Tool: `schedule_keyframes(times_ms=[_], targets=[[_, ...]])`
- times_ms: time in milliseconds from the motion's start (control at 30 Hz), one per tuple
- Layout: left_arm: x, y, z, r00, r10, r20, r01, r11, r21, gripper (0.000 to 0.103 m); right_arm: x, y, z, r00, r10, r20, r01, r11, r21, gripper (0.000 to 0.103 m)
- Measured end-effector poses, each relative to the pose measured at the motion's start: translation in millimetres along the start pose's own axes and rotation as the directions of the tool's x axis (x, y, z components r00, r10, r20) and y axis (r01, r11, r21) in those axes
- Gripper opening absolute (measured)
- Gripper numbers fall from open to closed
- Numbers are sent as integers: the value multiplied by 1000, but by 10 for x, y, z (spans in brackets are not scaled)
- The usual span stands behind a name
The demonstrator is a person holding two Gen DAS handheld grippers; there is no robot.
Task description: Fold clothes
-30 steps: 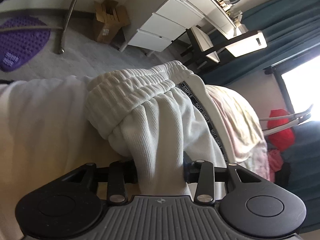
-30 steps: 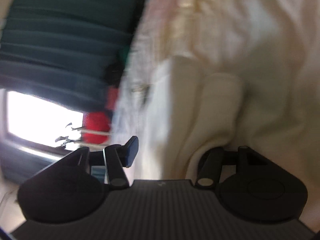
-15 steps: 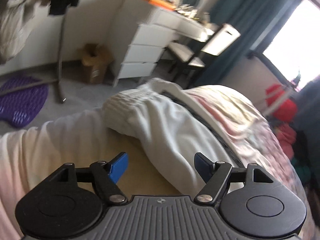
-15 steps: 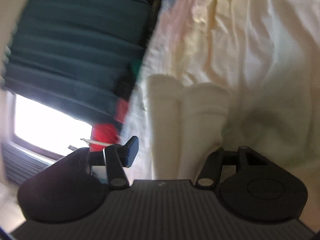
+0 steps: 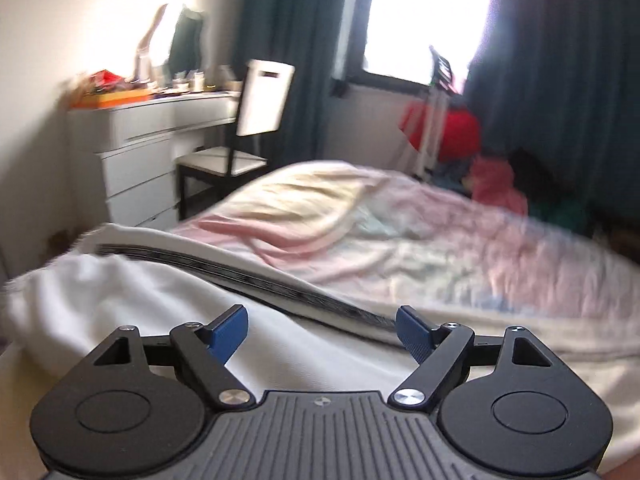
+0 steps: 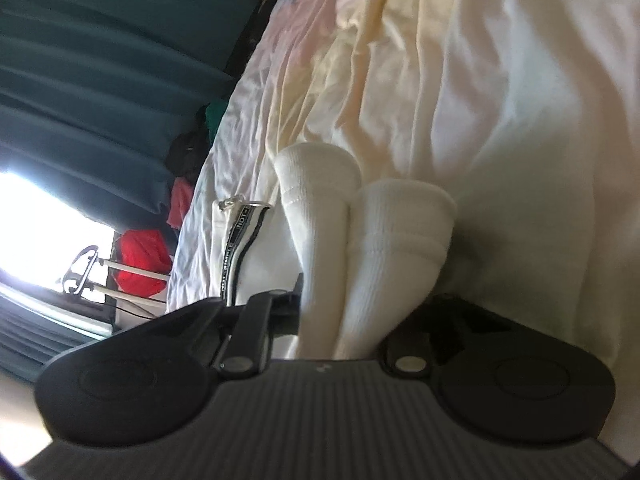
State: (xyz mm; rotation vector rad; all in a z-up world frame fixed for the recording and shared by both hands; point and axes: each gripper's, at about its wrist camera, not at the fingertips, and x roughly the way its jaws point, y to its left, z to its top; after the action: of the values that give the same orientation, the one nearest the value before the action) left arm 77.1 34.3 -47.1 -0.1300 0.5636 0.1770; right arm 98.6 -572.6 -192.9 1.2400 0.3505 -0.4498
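Now | left gripper [image 5: 322, 334] level, fingers apart | right gripper [image 6: 340, 312] clamps trousers [image 6: 372, 240]

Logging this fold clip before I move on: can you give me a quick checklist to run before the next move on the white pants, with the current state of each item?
1. Left claw released: ok, jaws wide apart, nothing between them.
2. Right claw gripping the two ribbed cuffs: ok, fabric is clamped between the fingers.
3. Both cuffs side by side: ok, they touch along their length.
4. White pants resting on the bed: ok.
5. Black lettered stripe lying straight: ok in the left view; it bunches near the cuffs in the right view.
6. Waistband aligned: cannot tell, out of view.
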Motion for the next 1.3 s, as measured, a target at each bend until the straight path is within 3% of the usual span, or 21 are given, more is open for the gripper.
schedule_keyframes(times_ms=[67, 133, 233, 300, 467, 667, 733, 800, 967, 1067, 1200, 1300], targets=[[187, -92, -172, 998, 11, -63, -9, 999, 32, 82, -43, -6, 7, 1000, 2, 6, -2, 1000, -3, 20], [377, -146, -359, 988, 50, -146, -31, 991, 128, 84, -78, -30, 28, 1000, 7, 7, -7, 1000, -3, 20], [452, -209, -466, 981, 77, -177, -43, 981, 190, 85, 128, 104, 49, 1000, 12, 14, -12, 1000, -3, 20], [472, -208, -451, 978, 75, -194, -39, 982, 183, 86, 108, 130, 42, 1000, 11, 24, -10, 1000, -19, 20], [490, -202, -454, 978, 71, -197, -34, 982, 188, 87, -76, 542, -32, 994, 16, 108, 11, 970, -244, 20], [468, -121, -388, 977, 62, -204, -24, 982, 185, 87, -578, 1235, -393, 971, 163, 174, -64, 882, -467, 19], [470, -106, -366, 976, 54, -210, -15, 984, 180, 88, -788, 1507, -707, 959, 226, 171, -82, 800, -594, 20], [463, -84, -344, 976, 41, -212, -4, 985, 172, 88, -916, 1756, -1088, 947, 281, 153, -89, 690, -719, 20], [330, 19, -248, 980, 4, -198, 25, 989, 144, 88, -1135, 2052, -2185, 931, 364, 29, -106, 347, -932, 19], [236, 168, -166, 982, -21, -189, 35, 997, 73, 88, -1093, 1947, -2796, 944, 314, -103, -167, 186, -968, 19], [158, 381, -64, 983, -34, -182, 32, 999, -14, 87, -920, 1662, -3510, 961, 134, -242, -238, -47, -970, 19], [135, 524, 8, 982, -52, -180, 37, 996, -84, 87, -841, 1477, -3801, 974, 89, -208, -187, -206, -961, 20]])
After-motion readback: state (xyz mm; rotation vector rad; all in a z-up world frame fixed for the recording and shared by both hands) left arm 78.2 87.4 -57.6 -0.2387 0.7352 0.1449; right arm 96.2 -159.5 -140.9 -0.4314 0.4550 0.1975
